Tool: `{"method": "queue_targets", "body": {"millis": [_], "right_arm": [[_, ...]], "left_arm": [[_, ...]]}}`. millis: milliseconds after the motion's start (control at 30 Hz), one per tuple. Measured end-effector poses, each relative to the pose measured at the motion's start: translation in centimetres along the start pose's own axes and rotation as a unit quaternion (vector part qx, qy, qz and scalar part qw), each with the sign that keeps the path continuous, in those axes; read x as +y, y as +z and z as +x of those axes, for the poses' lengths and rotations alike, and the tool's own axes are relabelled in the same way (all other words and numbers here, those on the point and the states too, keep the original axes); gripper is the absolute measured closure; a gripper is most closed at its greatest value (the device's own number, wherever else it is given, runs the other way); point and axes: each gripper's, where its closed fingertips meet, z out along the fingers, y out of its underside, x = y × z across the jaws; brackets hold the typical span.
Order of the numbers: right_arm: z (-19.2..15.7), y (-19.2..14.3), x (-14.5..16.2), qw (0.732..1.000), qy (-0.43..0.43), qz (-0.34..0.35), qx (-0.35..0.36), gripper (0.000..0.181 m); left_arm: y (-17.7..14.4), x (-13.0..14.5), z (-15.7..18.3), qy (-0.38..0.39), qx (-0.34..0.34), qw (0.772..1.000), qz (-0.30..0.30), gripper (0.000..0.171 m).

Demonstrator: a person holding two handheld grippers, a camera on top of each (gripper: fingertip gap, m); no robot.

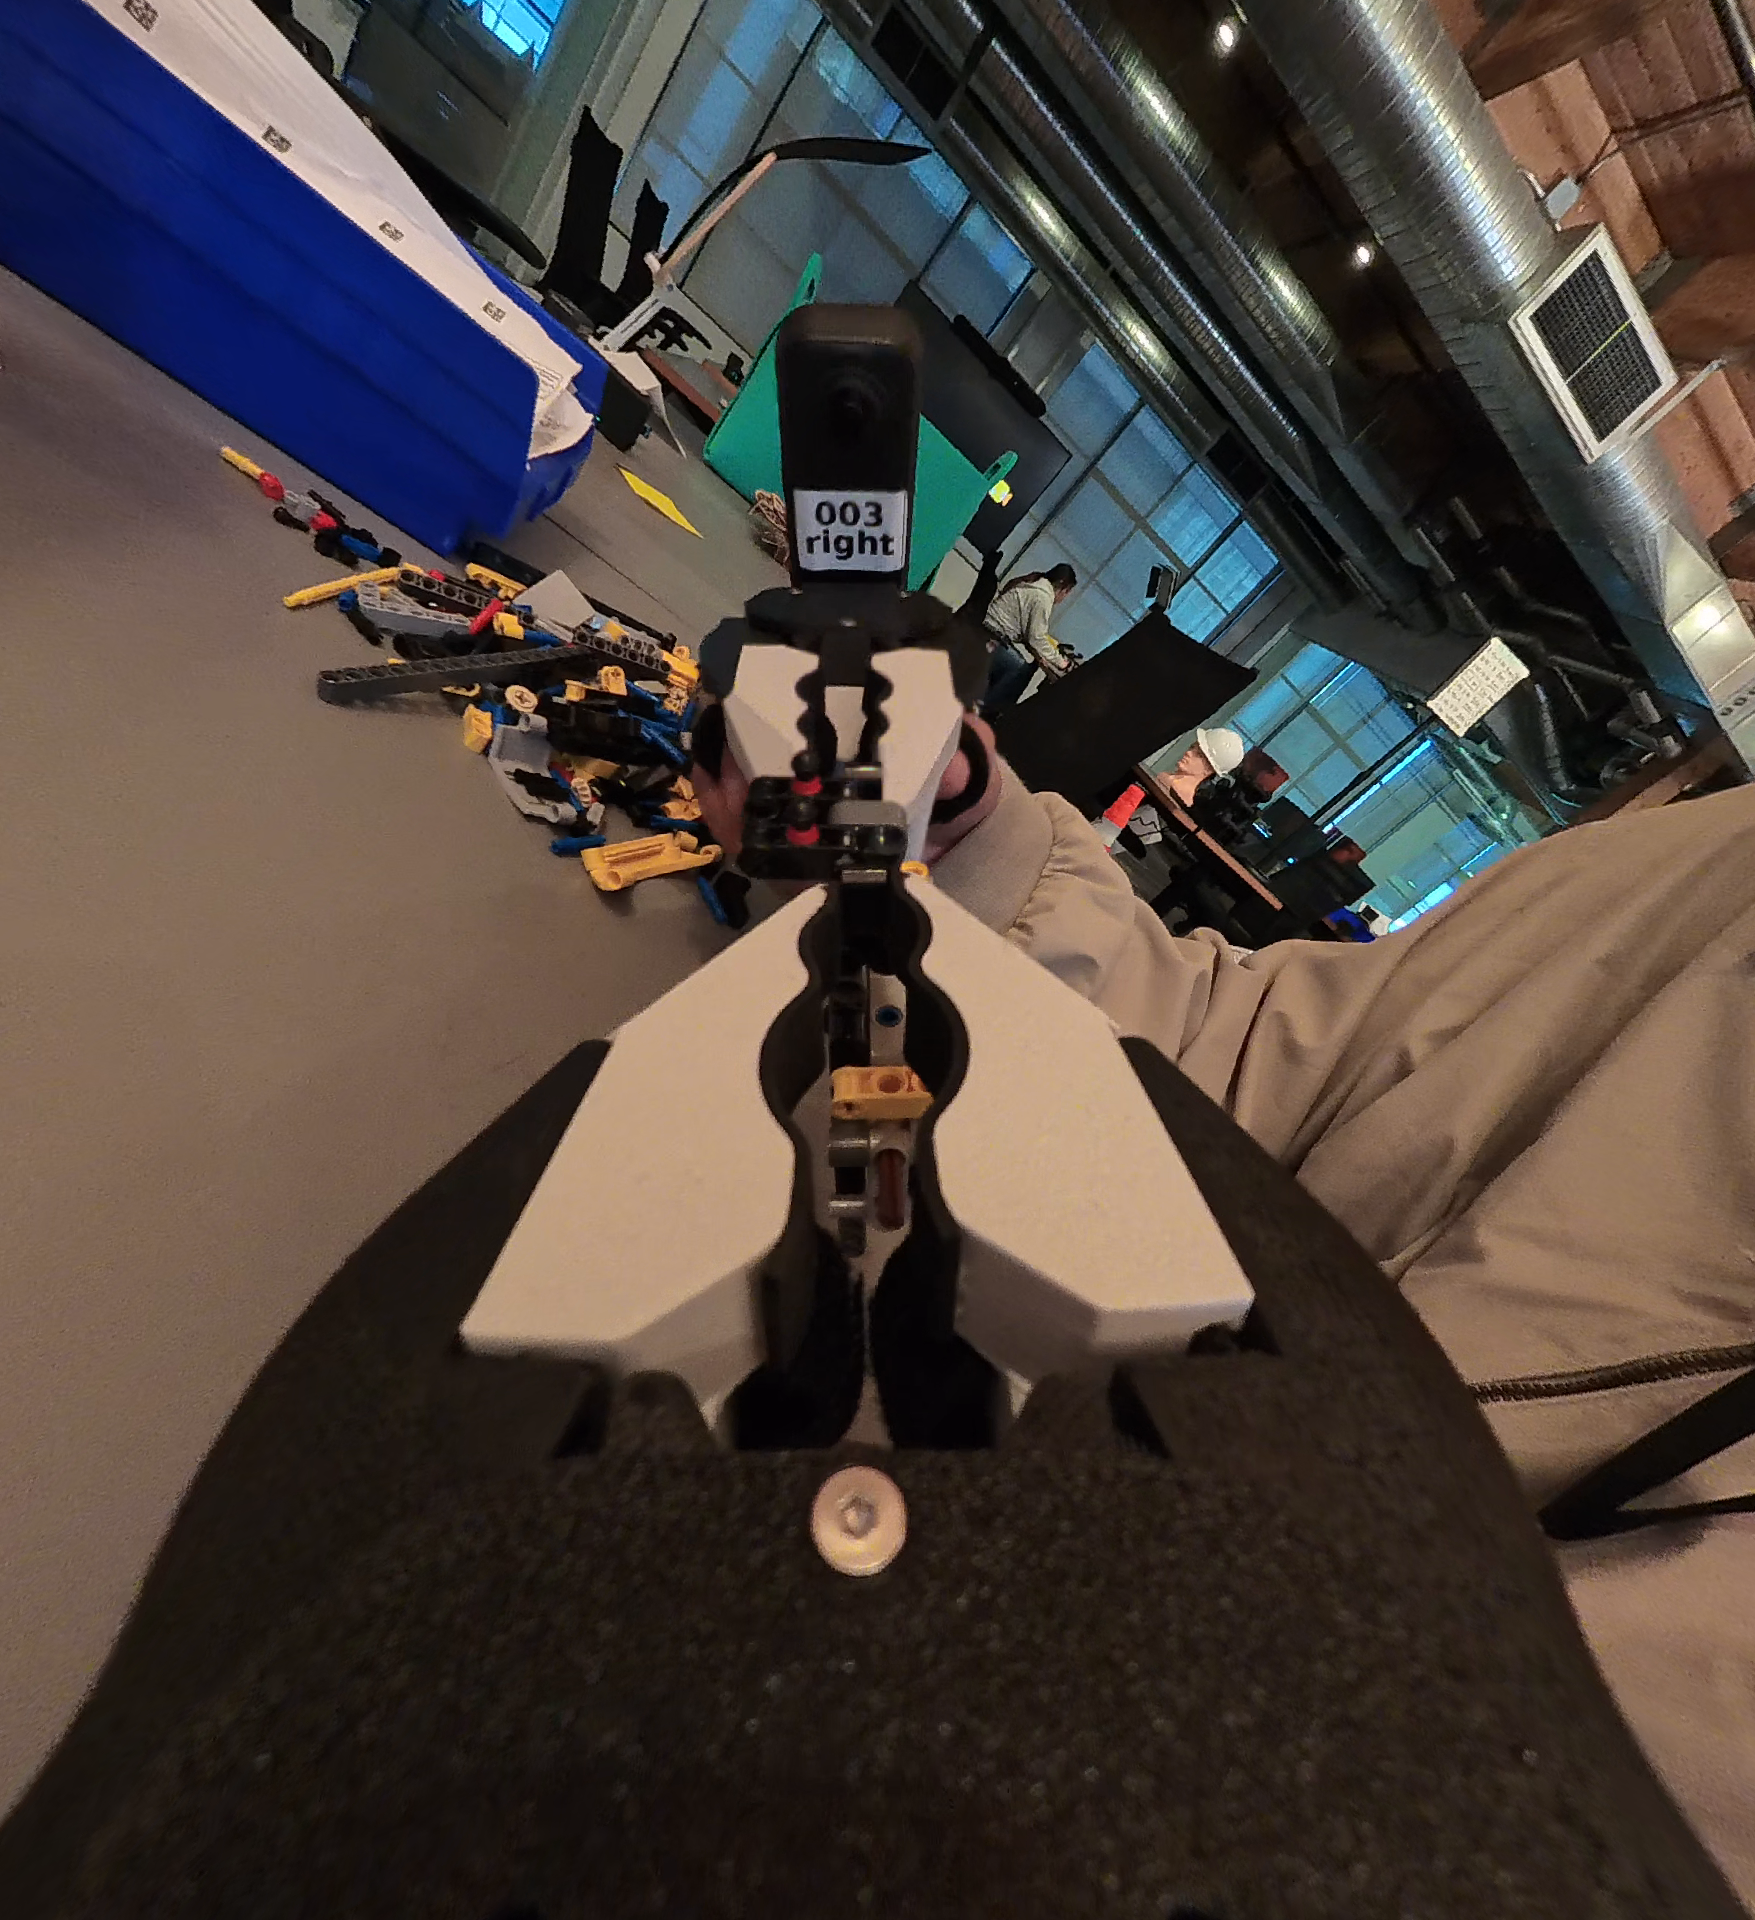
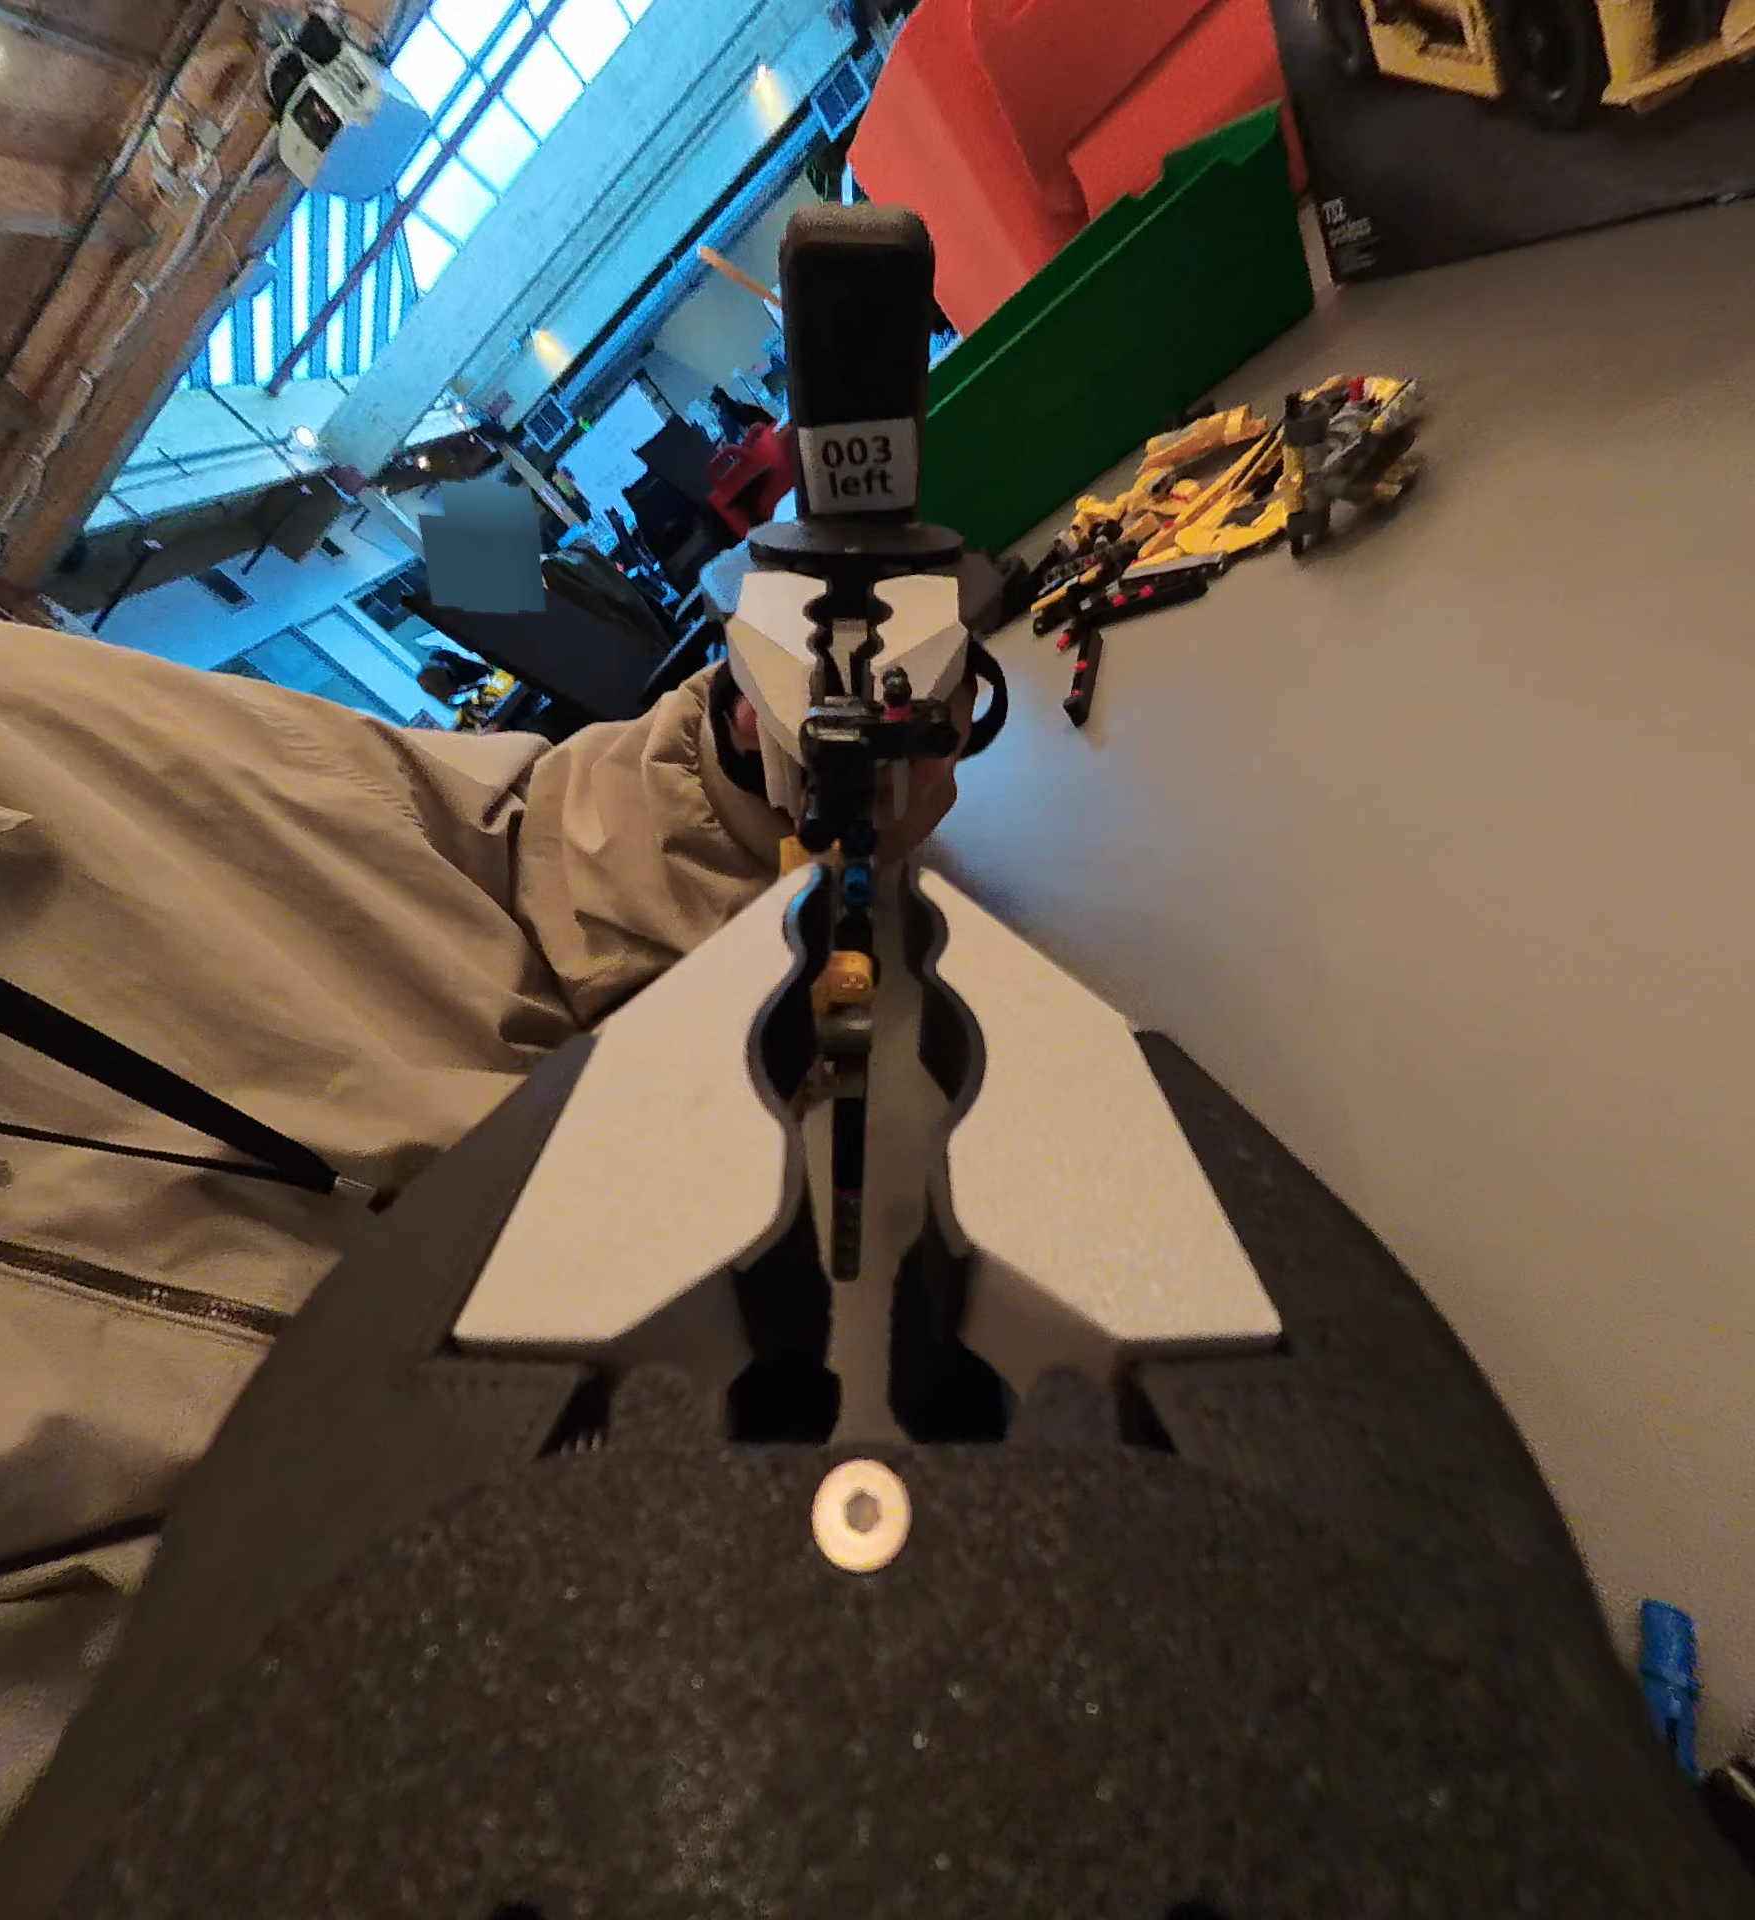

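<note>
My two grippers face each other above a grey table [image 1: 125, 935] and share one small brick assembly. In the left wrist view my left gripper [image 1: 862, 909] is shut on the assembly [image 1: 878, 1091], a black beam with yellow and grey connectors between its white fingers [image 1: 686, 1143]. Its far end, a black cross piece with red pins [image 1: 821, 821], sits at my right gripper [image 1: 842, 727]. In the right wrist view my right gripper [image 2: 857, 883] is shut on the same assembly [image 2: 842, 982], and my left gripper [image 2: 852, 675] holds its other end [image 2: 873, 732].
A pile of loose black, yellow and blue pieces [image 1: 561, 717] lies left of the grippers, before a blue bin [image 1: 260, 260]. A part-built yellow model [image 2: 1237, 499], a green bin [image 2: 1112, 332] and a black box [image 2: 1527, 125] stand on the table. A person's beige sleeve [image 1: 1475, 1039] is close by. My right fingertips sit around 4 cm from my left ones.
</note>
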Motion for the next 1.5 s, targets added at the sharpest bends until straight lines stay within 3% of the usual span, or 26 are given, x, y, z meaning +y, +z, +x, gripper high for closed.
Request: {"method": "queue_targets", "body": {"millis": [33, 233, 367, 667, 800, 1500], "right_arm": [[-0.1, 0.1, 0.3, 1.0, 0.002, -0.01, -0.006, 0.178], [0.2, 0.0, 0.0, 1.0, -0.001, 0.001, 0.007, 0.179], [-0.6, -0.7, -1.7, 0.998, 0.017, 0.056, -0.026, 0.179], [-0.1, 0.8, -1.5, 0.998, 0.037, 0.057, -0.021, 0.179], [-0.2, 1.7, -0.9, 0.999, 0.025, 0.038, -0.016, 0.179], [-1.4, 1.0, 0.6, 0.998, -0.062, -0.03, -0.002, 0.179]], "left_arm": [[0.1, 0.1, 0.0, 0.0, 0.0, 1.0, -0.002, 0.164], [0.1, -0.2, -0.3, -0.008, -0.009, 1.0, 0.01, 0.164], [0.2, -0.1, 0.2, 0.005, 0.007, 1.0, 0.004, 0.138], [1.7, 1.1, -0.3, 0.075, -0.032, 0.997, -0.007, 0.139], [2.0, 1.2, -0.2, 0.069, -0.019, 0.997, -0.002, 0.156], [2.5, 2.5, 0.9, 0.111, -0.02, 0.992, -0.055, 0.157]]}}
